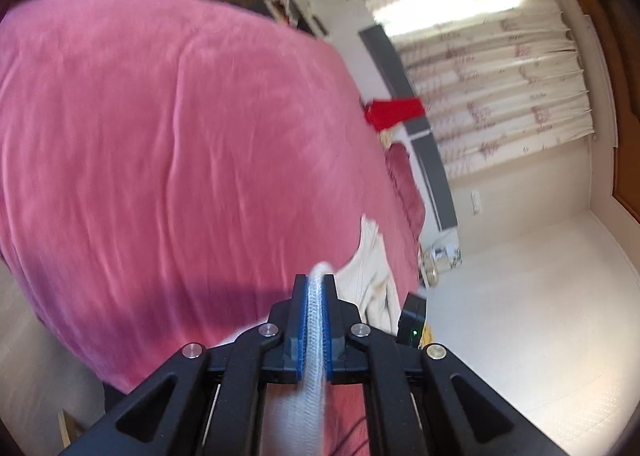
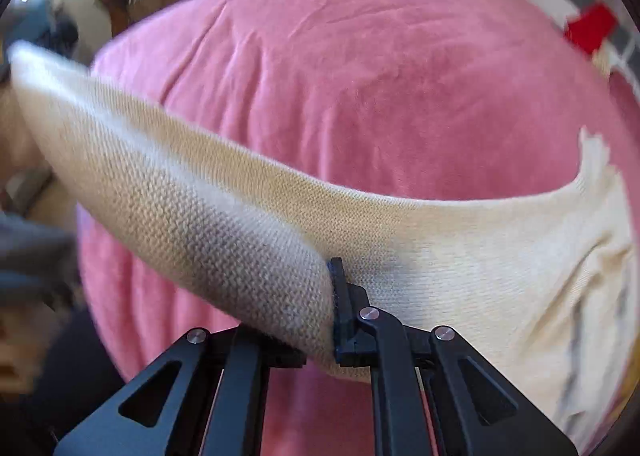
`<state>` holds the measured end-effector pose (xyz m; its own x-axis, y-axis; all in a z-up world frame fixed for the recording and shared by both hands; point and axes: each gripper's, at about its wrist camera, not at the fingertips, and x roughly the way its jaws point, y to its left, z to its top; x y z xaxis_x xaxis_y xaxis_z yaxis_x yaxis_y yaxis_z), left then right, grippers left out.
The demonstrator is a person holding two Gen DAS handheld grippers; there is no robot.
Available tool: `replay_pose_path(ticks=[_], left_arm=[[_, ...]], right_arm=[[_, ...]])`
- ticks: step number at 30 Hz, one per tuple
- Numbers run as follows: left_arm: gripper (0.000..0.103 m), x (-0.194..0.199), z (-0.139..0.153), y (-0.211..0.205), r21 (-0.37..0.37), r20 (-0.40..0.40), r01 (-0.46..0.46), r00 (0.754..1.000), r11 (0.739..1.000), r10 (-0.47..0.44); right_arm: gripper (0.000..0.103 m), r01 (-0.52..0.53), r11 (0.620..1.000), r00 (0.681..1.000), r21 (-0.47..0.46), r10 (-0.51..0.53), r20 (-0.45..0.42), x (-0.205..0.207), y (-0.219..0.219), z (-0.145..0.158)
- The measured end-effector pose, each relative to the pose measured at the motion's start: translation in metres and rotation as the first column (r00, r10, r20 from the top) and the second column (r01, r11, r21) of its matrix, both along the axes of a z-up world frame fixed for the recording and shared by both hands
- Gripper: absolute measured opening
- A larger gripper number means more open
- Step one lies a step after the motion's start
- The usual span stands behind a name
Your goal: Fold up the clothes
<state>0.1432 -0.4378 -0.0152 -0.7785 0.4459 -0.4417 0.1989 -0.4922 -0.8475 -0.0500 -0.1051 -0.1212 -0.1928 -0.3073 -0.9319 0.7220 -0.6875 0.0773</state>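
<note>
We see the cream knit garment (image 2: 248, 215) draping over our right gripper (image 2: 334, 308), hiding one finger; both it and our left gripper (image 1: 316, 320) pinch its fabric above the pink bed (image 1: 160, 127).

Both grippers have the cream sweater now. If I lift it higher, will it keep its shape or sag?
Likely sag: the cream sweater already drapes in a curve from the right hand-held gripper. Its loose knit probably stretches. Squeezed thin in the left hand-held gripper, it seems soft.

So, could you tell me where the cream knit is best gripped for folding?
Along its top edge, from the near side. The knit hangs stretched over the pink bed, with the left gripper and right gripper already pinching it.
</note>
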Motion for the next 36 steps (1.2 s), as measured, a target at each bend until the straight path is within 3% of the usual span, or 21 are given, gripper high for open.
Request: replay_pose_path(ticks=[5, 7, 10, 13, 14, 16, 17, 19, 20, 21, 23, 26, 29, 31, 35, 36], left_arm=[[0.003, -0.009, 0.046, -0.047, -0.090, -0.128, -0.106, 0.987, 0.990, 0.094], [0.003, -0.016, 0.055, -0.065, -0.132, -0.121, -0.144, 0.984, 0.981, 0.128], [0.004, -0.031, 0.053, -0.078, -0.160, -0.090, -0.125, 0.990, 0.979, 0.112], [0.004, -0.051, 0.031, -0.069, -0.173, 0.023, -0.057, 0.998, 0.983, 0.062], [0.004, -0.055, 0.028, -0.056, -0.173, 0.031, -0.030, 0.999, 0.984, 0.036], [0.004, -0.063, 0.021, -0.029, -0.173, 0.048, 0.024, 0.999, 0.985, -0.016], [0.004, -0.067, 0.018, -0.016, -0.173, 0.056, 0.051, 0.998, 0.984, -0.042], [0.007, -0.076, 0.012, 0.011, -0.171, 0.072, 0.105, 0.993, 0.980, -0.093], [0.007, -0.080, 0.009, 0.024, -0.170, 0.080, 0.131, 0.990, 0.977, -0.119], [0.007, -0.084, 0.006, 0.037, -0.169, 0.089, 0.158, 0.985, 0.973, -0.145], [0.007, -0.092, -0.001, 0.064, -0.166, 0.105, 0.211, 0.975, 0.963, -0.196], [0.007, -0.104, -0.010, 0.104, -0.159, 0.129, 0.289, 0.954, 0.944, -0.271], [0.009, -0.117, -0.020, 0.144, -0.151, 0.152, 0.365, 0.927, 0.918, -0.344], [0.010, -0.124, -0.026, 0.172, -0.140, 0.170, 0.415, 0.904, 0.899, -0.391], [0.010, -0.120, -0.040, 0.234, -0.097, 0.215, 0.505, 0.852, 0.858, -0.477], [0.010, -0.117, -0.040, 0.249, -0.103, 0.223, 0.522, 0.841, 0.846, -0.492]], right_arm=[[0.008, 0.081, 0.971, 0.993, -0.227, -0.058, 0.105, -0.010, -0.026, 0.030], [0.008, 0.095, 0.950, 0.990, -0.297, -0.057, 0.132, -0.022, -0.047, 0.040], [0.008, 0.107, 0.922, 0.983, -0.372, -0.041, 0.181, -0.029, -0.081, 0.048], [0.008, 0.082, 0.966, 0.986, -0.246, -0.044, 0.159, -0.036, -0.126, 0.026], [0.013, 0.050, 0.988, 0.994, -0.149, -0.035, 0.104, -0.038, -0.144, 0.011], [0.022, 0.000, 1.000, 0.993, -0.019, 0.002, 0.116, -0.034, -0.162, -0.017], [0.023, -0.019, 1.000, 0.998, -0.006, 0.020, 0.053, -0.028, -0.159, -0.014], [0.036, -0.039, 0.999, 0.998, -0.009, 0.039, -0.043, -0.016, -0.145, -0.001], [0.055, -0.040, 0.998, 0.997, -0.037, 0.038, -0.067, -0.010, -0.131, 0.010], [0.067, -0.025, 0.997, 0.995, -0.077, 0.017, -0.098, -0.003, -0.107, 0.024], [0.068, 0.029, 0.985, 0.991, -0.169, -0.050, -0.123, 0.012, -0.050, 0.051], [0.078, 0.185, 0.938, 0.974, -0.292, -0.213, -0.070, 0.040, 0.062, 0.076], [0.078, 0.377, 0.897, 0.908, -0.230, -0.407, -0.100, 0.086, 0.186, 0.082], [0.078, 0.493, 0.863, 0.847, -0.116, -0.506, -0.164, 0.122, 0.260, 0.075], [0.078, 0.574, 0.800, 0.812, 0.175, -0.528, -0.250, 0.186, 0.365, 0.045], [0.078, 0.561, 0.794, 0.821, 0.233, -0.501, -0.273, 0.200, 0.374, 0.036]])
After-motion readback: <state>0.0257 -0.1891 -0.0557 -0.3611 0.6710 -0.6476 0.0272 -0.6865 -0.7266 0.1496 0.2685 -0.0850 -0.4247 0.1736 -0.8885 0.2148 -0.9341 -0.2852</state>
